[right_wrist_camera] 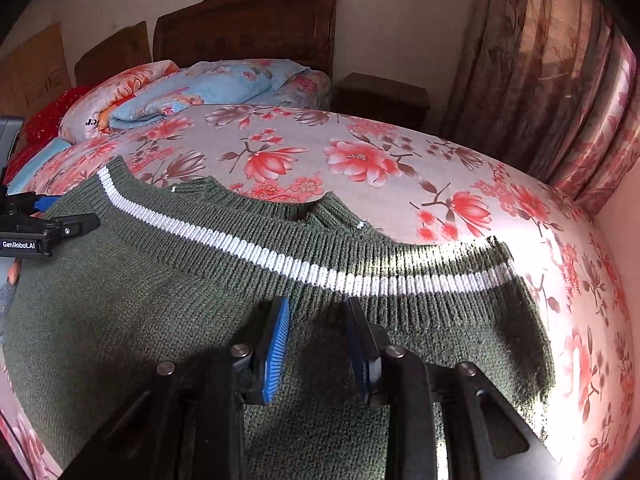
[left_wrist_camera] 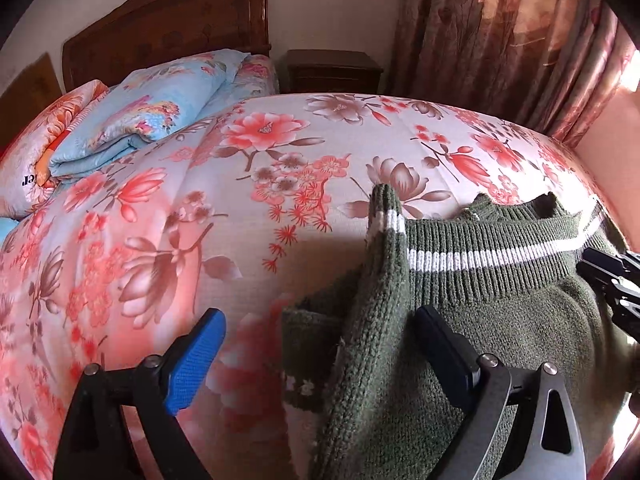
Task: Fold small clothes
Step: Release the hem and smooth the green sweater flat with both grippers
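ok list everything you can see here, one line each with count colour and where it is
sweater: 1, green with a white stripe, spread on the bed near both grippers
bedspread: 1, pink floral, covering the bed
quilt: 1, light blue floral, folded at the head of the bed
pillow: 1, orange and white floral, beside the quilt
headboard: 1, dark wood, against the wall
nightstand: 1, dark wood, by the bed's far side
curtain: 1, brown-pink floral, right of the bed
left gripper: 1, black with blue pads, open over the sweater's left edge
right gripper: 1, black with blue pads, open above the sweater
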Tool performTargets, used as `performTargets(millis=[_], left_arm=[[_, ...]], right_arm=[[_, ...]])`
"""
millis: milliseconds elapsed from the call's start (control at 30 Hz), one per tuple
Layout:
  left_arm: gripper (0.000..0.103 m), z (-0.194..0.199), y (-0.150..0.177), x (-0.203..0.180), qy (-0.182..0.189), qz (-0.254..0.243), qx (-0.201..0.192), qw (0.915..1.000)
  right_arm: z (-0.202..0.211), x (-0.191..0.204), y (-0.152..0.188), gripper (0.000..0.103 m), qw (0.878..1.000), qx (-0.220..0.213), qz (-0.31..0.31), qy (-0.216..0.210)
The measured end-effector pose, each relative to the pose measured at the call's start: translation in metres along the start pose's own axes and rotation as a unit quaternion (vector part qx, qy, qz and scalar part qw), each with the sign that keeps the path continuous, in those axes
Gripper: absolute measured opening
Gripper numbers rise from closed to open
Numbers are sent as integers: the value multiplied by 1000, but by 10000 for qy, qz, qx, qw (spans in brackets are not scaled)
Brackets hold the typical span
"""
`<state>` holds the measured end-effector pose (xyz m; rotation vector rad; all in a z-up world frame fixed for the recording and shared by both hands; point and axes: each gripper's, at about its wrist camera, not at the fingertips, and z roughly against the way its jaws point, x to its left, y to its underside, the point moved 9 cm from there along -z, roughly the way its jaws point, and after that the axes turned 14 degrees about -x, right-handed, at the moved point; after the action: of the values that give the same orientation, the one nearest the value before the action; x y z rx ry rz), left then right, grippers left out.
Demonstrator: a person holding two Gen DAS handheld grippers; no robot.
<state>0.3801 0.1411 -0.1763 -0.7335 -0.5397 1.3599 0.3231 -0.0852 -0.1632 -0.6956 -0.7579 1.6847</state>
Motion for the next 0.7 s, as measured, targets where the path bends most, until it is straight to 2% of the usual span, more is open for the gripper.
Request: performTargets(millis=[67,133,200,233,300,333,400,533,600,667,700], left_arm=[[103,7,-2,9,-59,246,1,9997],[103,27,-13,20,-358,419,-219,9982],[103,62,-29,19,-660,349,-657,9950],[103,80,-37,11,-638,327,-893,9934],[103,104,-40,-19,-143,597,-1129,9917],[103,106,-39,-38,79,614,-1117,9918],[103,95,-37,-71,212,547,-1162,9915],[103,41,-25,-105,27,645,-566,9963],[103,21,-15,-109,-224,410,-355,9983],[103,8,-5,-101,-486,171,-124,9986],[103,8,-1,-93,-453,244,-65,9987]], right_arm=[[-2,-1,-2,30,9999,82,-96,-79],[5,-3,-5,30,9993,141,-290,-199],[26,-7,-15,30,9985,-239,-425,-240],[38,-9,-20,30,9975,-463,-490,-231],[55,-12,-27,30,9938,-795,-720,-299],[58,-9,-29,30,9917,-900,-818,-421],[53,12,-31,30,9919,-867,-577,-726],[29,63,-21,30,9945,-371,381,-901],[18,73,-15,30,9938,-199,732,-811],[15,68,-12,30,9937,-147,751,-816],[17,59,-10,30,9945,-111,622,-840]])
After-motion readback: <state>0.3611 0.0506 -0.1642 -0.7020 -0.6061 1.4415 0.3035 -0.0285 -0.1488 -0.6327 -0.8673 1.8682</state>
